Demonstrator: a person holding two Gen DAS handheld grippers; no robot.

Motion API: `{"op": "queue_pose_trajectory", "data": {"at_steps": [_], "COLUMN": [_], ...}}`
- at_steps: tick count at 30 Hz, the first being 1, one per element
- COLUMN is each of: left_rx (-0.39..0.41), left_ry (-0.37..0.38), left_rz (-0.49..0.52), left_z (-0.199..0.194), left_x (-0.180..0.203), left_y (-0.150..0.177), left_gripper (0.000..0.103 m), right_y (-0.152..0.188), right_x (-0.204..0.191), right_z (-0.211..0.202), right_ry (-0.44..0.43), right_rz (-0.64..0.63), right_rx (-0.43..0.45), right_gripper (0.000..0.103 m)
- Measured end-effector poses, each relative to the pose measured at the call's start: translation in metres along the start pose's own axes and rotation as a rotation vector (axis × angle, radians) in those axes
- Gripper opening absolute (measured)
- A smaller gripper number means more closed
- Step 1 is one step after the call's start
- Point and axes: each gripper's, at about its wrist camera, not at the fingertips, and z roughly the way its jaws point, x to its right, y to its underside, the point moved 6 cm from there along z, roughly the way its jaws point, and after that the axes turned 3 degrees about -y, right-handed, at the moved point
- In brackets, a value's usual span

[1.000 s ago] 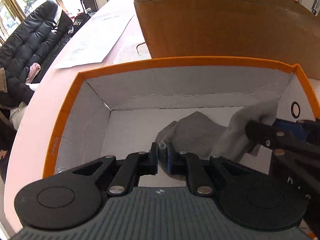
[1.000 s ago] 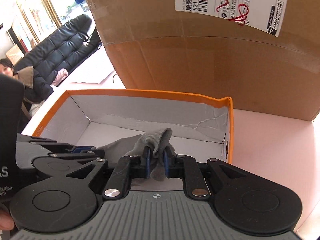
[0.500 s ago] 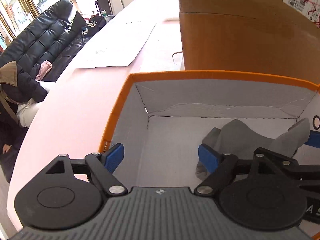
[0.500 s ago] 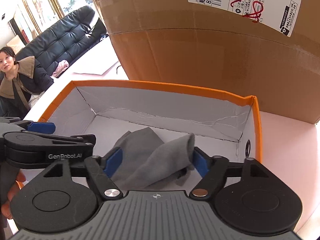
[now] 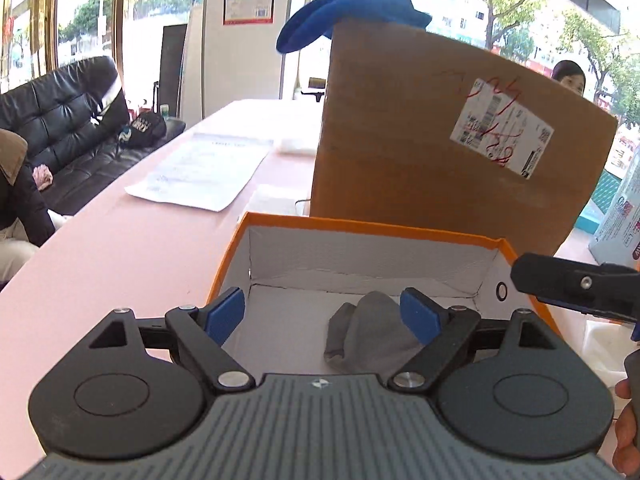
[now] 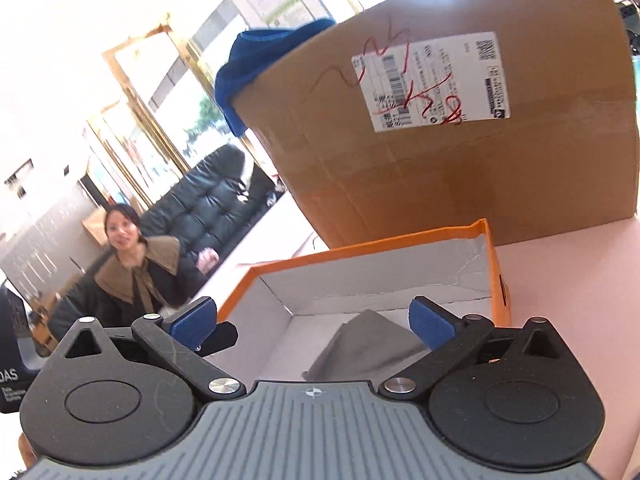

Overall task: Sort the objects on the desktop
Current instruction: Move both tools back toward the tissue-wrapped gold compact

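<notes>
One grey cloth [image 5: 368, 332] lying crumpled in orange box [image 5: 360, 226] on worktop [image 5: 120, 264] | handling: prob light, soft, floppy; pinch raised fold | left gripper [image 5: 324, 314] & right gripper [image 6: 314, 322] both hanging spread wide, holding nothing

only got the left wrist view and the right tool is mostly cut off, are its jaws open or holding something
Observer: Open. In the right wrist view the right gripper has its jaws spread wide with nothing clamped between them.
Operator: my own pad hides part of the grey cloth, is it all inside the box
Observer: The right wrist view shows the grey cloth lying on the floor of the orange box, below the rim, though the gripper body hides its near edge.
</notes>
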Motion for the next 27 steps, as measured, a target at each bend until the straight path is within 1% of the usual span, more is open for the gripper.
{"op": "queue_pose_trajectory", "data": {"at_steps": [1,2,3,5,7,8,11,13,18,20,23,27], "left_rx": [0.030,0.060,0.089,0.142,0.156,0.159,0.187,0.216,0.245,0.248,0.229,0.161], "left_ry": [0.013,0.031,0.053,0.112,0.170,0.199,0.285,0.327,0.402,0.421,0.440,0.420], "left_rz": [-0.005,-0.010,-0.017,-0.020,0.013,0.034,0.096,0.153,0.299,0.340,0.364,0.358], "left_z": [-0.010,-0.020,-0.029,-0.045,-0.056,-0.061,-0.074,-0.083,-0.085,-0.081,-0.070,-0.048], "left_x": [0.006,0.012,0.020,0.042,0.068,0.081,0.127,0.159,0.226,0.246,0.268,0.282], "left_y": [0.004,0.009,0.014,0.026,0.037,0.042,0.058,0.068,0.099,0.115,0.133,0.148], "left_gripper": [0.087,0.099,0.103,0.103,0.103,0.103,0.103,0.103,0.103,0.103,0.103,0.103], "right_y": [0.002,0.004,0.006,0.011,0.019,0.024,0.038,0.046,0.067,0.073,0.082,0.091], "right_x": [0.002,0.006,0.010,0.019,0.029,0.036,0.062,0.078,0.112,0.121,0.135,0.155], "right_z": [-0.014,-0.035,-0.055,-0.094,-0.128,-0.148,-0.191,-0.212,-0.243,-0.250,-0.260,-0.265], "right_ry": [-0.028,-0.060,-0.092,-0.133,-0.139,-0.135,-0.091,-0.055,0.040,0.074,0.134,0.188], "right_rz": [0.019,0.044,0.068,0.101,0.118,0.131,0.171,0.186,0.213,0.212,0.203,0.210], "right_rx": [0.028,0.063,0.098,0.156,0.212,0.255,0.355,0.402,0.442,0.453,0.476,0.497], "right_gripper": [0.103,0.103,0.103,0.103,0.103,0.103,0.103,0.103,0.103,0.103,0.103,0.103]}}
